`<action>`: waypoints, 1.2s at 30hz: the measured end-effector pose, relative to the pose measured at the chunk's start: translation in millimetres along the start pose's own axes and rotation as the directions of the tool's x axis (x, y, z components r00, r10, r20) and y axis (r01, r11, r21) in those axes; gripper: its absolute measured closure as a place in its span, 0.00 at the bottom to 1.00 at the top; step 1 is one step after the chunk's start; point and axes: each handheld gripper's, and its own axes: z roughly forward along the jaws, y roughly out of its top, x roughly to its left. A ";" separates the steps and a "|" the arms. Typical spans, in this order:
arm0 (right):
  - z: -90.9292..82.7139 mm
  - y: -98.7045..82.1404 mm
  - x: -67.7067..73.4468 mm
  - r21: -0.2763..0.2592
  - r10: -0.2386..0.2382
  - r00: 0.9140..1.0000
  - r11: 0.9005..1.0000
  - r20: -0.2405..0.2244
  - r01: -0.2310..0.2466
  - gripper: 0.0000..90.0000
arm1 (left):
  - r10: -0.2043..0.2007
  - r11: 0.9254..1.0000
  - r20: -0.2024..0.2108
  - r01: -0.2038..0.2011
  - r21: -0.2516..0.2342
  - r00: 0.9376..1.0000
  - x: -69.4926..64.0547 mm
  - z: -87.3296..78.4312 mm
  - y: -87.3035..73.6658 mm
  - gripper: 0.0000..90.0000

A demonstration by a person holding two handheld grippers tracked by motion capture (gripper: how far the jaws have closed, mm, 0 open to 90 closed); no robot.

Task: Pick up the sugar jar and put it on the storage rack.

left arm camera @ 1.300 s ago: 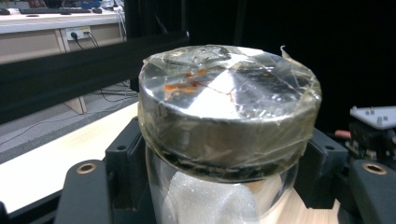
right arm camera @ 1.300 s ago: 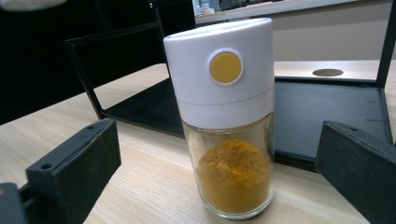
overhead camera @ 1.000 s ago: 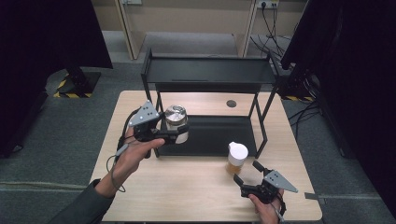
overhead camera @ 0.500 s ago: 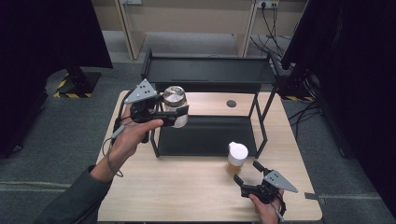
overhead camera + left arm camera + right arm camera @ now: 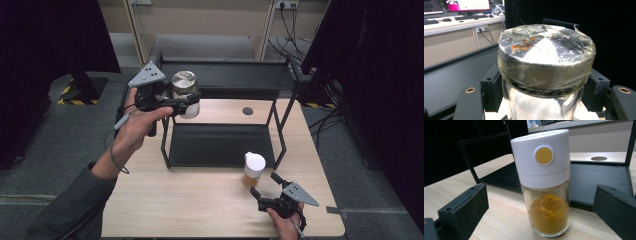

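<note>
High view, left gripper [image 5: 187,102]: we see its fingers clamped on a glass jar [image 5: 185,93] with a silvery lid, held in the air at the left front corner of the black rack [image 5: 225,80], level with the top shelf.
High view, right gripper [image 5: 267,187]: fingers spread apart, low at the counter's [image 5: 175,200] near right, pointing at a spice shaker [image 5: 253,169].
High view, shaker: stands upright on the counter just in front of the rack's lower tray, apart from the fingers.
High view, room: bare wood to the left and front of the shaker; the right gripper sits close to the counter's front edge.
Left gripper view, jar [image 5: 544,75]: lid wrapped in clear tape with rusty marks on top; white powder inside; we read no label. Fingers press both sides below the lid.
Right gripper view, shaker [image 5: 545,185]: white cap with a yellow round button, yellow-orange powder in clear glass; no writing. Fingers stand wide on either side, not touching.
</note>
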 end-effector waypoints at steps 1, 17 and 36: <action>0.0 0.0 0.0 0.000 0.000 1.000 1.000 0.000 0.000 0.01 | -0.001 1.000 -0.004 0.001 -0.001 1.000 0.3 1.0 2.7 0.35; -0.1 -0.1 -0.8 0.000 0.003 1.000 1.000 -0.003 -0.003 0.01 | -0.025 1.000 -0.069 0.025 -0.003 0.997 6.9 25.1 28.7 0.35; 0.1 0.1 -1.0 0.002 0.004 1.000 1.000 -0.010 -0.004 0.01 | -0.058 0.998 -0.193 0.059 -0.003 0.980 22.2 62.7 36.0 0.35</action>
